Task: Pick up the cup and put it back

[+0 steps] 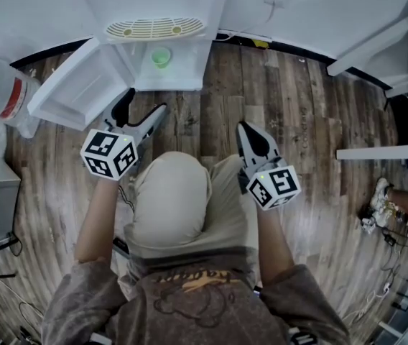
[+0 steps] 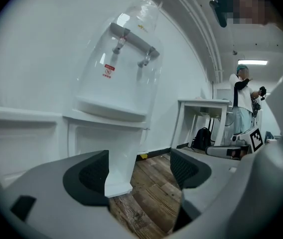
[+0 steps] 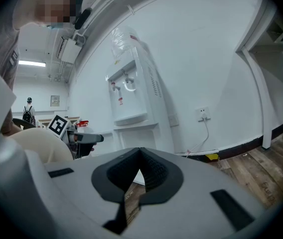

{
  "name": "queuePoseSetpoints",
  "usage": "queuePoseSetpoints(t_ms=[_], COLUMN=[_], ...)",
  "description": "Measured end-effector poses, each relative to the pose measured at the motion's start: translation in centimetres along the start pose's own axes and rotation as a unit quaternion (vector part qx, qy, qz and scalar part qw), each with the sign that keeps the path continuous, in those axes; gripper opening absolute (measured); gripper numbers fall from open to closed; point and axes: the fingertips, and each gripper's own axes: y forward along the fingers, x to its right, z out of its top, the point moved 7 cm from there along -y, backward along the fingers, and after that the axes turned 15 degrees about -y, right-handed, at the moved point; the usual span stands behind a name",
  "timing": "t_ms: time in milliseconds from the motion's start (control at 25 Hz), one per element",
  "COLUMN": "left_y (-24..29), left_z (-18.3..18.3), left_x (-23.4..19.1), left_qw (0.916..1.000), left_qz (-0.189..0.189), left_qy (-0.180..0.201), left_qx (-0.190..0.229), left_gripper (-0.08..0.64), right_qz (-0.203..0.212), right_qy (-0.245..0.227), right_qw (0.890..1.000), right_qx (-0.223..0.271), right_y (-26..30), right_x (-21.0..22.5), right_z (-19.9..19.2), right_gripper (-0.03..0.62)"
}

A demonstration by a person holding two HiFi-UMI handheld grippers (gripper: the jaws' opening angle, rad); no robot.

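Closest is the person's bent knee point(image 1: 169, 200), sitting between both grippers. Left gripper point(image 1: 144, 108) is hovering before the white water dispenser point(image 1: 154, 6), its fingers point(image 2: 89, 176) standing wide apart and gripping nothing, with only wooden floor point(image 1: 297, 106) showing between them. Right gripper point(image 1: 246, 131) is hanging well apart to the side, its fingers point(image 3: 154, 171) pressing together, empty. A green cup point(image 1: 161, 57) is standing upright in the dispenser's open lower compartment, beyond the left gripper and untouched.
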Motion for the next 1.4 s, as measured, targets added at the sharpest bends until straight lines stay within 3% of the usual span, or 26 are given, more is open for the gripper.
queuePoseSetpoints(t_ms=[320, 640, 880, 1200, 1400], left_y=[-1.1, -1.3, -1.3, -0.4, 0.3], left_z=[-0.4, -0.4, -0.7, -0.9, 1.3], left_x=[0.9, 1.4, 1.5, 1.0, 2.0], left_qw=[0.9999, 0.9996, 0.9994, 0.9991, 0.9975], left_qz=[-0.009, -0.027, -0.033, -0.04, -0.067], left_qy=[0.009, 0.006, 0.007, 0.009, 0.011], left_qx=[-0.002, -0.001, -0.002, -0.014, -0.02], left_gripper=[0.366, 0.12, 0.03, 0.005, 0.005], right_qz=[-0.004, -0.003, -0.002, 0.001, 0.008], right_qy=[0.002, 0.002, 0.001, -0.007, -0.012], right_qw=[1.0, 1.0, 1.0, 1.0, 1.0], right_qx=[0.002, 0.003, 0.0, -0.01, -0.014], right_y=[-0.1, -0.1, 0.0, 0.6, 1.7], right_x=[0.1, 0.3, 0.3, 0.5, 0.5], right_z=[-0.1, -0.2, -0.3, -0.1, 2.4], right_gripper=[0.002, 0.002, 0.002, 0.002, 0.002])
